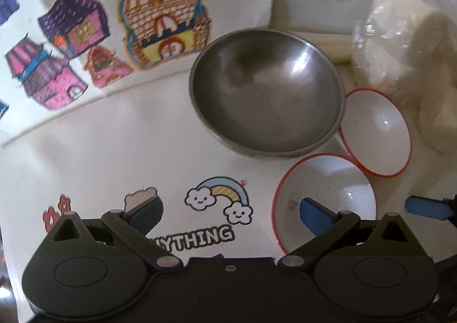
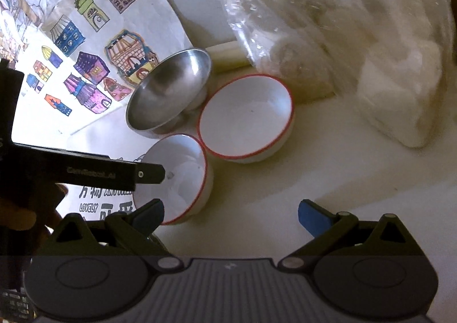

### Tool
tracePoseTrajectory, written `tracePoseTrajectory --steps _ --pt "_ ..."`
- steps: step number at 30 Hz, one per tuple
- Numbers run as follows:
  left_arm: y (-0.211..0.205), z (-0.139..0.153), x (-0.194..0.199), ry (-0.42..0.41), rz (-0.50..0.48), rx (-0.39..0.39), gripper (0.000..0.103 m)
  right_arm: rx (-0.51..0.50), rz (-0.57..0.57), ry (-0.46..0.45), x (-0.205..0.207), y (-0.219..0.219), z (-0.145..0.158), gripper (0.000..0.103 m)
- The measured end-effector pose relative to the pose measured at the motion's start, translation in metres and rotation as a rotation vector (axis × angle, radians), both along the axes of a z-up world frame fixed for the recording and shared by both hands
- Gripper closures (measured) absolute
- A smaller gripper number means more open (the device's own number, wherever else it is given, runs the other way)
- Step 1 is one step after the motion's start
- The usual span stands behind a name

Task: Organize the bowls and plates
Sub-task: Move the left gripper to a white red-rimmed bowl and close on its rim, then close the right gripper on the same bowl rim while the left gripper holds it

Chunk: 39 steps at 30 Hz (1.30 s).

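A steel bowl point(image 1: 267, 94) point(image 2: 168, 91) sits tilted at the middle of the white table cover. Two white bowls with red rims stand beside it: a larger one point(image 1: 377, 134) point(image 2: 245, 117) and a smaller, nearer one point(image 1: 325, 197) point(image 2: 177, 177). My left gripper point(image 1: 230, 211) is open. Its right finger point(image 1: 314, 214) hangs over the inside of the smaller bowl, and the bowl's left rim lies between the jaws; contact cannot be told. My right gripper point(image 2: 230, 216) is open and holds nothing. It hovers just in front of the smaller bowl, over bare table.
A clear plastic bag point(image 2: 328, 37) of pale lumps fills the right side behind the bowls. A sheet with coloured house drawings point(image 1: 114, 37) lies at the left. The table cover point(image 1: 114, 151) has a rainbow sticker. A hand point(image 2: 25, 208) holds the left gripper.
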<state>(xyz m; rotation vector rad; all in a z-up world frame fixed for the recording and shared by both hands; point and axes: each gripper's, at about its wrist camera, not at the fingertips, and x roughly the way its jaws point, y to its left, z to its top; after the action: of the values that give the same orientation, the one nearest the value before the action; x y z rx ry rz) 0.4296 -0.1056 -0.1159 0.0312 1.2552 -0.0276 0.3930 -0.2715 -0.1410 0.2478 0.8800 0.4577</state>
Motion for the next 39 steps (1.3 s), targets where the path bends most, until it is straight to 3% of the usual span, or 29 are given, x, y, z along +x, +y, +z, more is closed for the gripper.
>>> tracePoseTrajectory --steps 5,10,14,18,22,27,39 --pt "-0.001 -0.002 -0.001 0.016 0.008 -0.013 0.007 -0.029 0.005 -0.02 0.003 0.009 0.002 0.016" --pt "-0.002 -0.004 -0.003 0.022 0.004 -0.054 0.026 -0.035 0.007 -0.025 0.004 0.011 0.002 0.036" --pt "-0.005 -0.003 -0.006 0.021 -0.004 -0.111 0.06 -0.011 0.009 -0.014 0.004 0.009 0.001 0.04" --pt "-0.012 -0.004 -0.009 0.024 -0.019 -0.159 0.082 0.018 0.009 -0.002 0.003 0.008 0.001 0.049" --pt "-0.019 -0.003 -0.013 0.031 -0.024 -0.158 0.083 0.064 0.008 0.015 0.002 0.006 0.0 0.068" --pt "-0.025 -0.002 -0.017 0.035 -0.028 -0.178 0.085 0.116 -0.005 0.06 -0.001 0.001 -0.003 0.08" --pt "-0.073 0.006 -0.034 0.036 -0.13 -0.255 0.085 0.143 -0.083 0.09 -0.043 -0.043 0.0 0.083"
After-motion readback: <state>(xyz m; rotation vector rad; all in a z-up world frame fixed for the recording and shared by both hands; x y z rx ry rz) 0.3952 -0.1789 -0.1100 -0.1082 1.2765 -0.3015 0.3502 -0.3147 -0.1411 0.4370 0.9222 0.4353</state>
